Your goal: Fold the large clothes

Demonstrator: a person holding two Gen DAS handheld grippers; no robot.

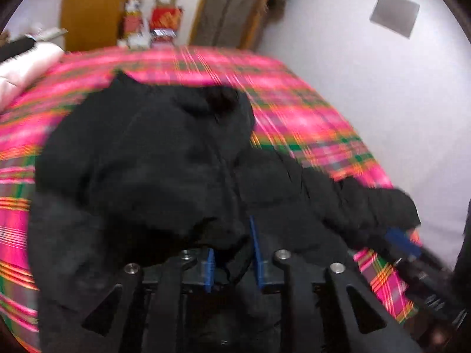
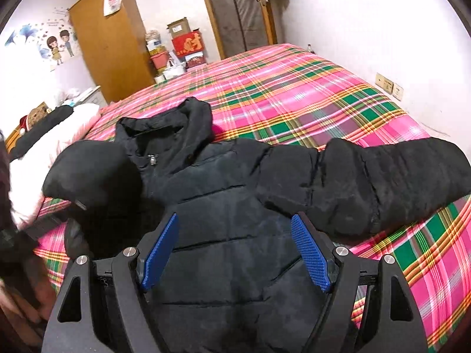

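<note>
A bed covered in a pink, green and orange plaid sheet fills most of the room. A black padded jacket lies on its near side, front up, hood toward the far end and one sleeve stretched out to the right. At the bed's left edge rests a pale pink pillow. Beyond the bed stand a tall wooden wardrobe with a plastic bag hanging on it, a pile of boxes beside it, and a door in the far wall. Cartoon stickers decorate the left wall; sockets sit on the white right wall.

The right claw hovers spread wide above the jacket body, gripping nothing. In the blurred left wrist view, the left claw pinches a fold of the jacket between its blue pads.
</note>
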